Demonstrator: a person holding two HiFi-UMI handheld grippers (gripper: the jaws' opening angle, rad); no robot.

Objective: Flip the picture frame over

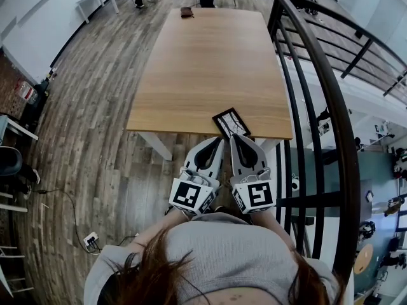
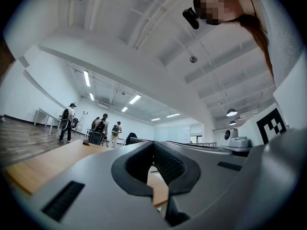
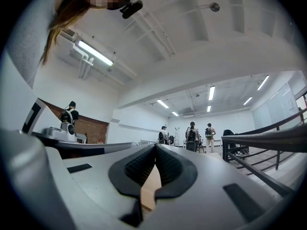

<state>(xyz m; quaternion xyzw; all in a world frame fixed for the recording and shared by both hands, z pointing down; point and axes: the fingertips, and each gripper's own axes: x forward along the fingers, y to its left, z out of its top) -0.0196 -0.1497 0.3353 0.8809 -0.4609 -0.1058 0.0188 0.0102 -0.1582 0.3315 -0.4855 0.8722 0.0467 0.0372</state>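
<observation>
Low in the picture, the 2 tools, left gripper (image 1: 220, 140) and right gripper (image 1: 233, 136), sit with jaws pressed together, empty. Just beyond, the picture frame (image 1: 231, 122) lies right at the table's (image 1: 210, 62) near edge. A clumsy nudge could knock it off.

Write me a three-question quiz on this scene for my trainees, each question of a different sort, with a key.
1. True or false: the frame lies by the table's near edge, just ahead of both grippers.
2. The right gripper is: A open; B shut and empty; C shut on the frame.
3. Fill in: the left gripper is ____.
Key: 1 true; 2 B; 3 shut.
</observation>
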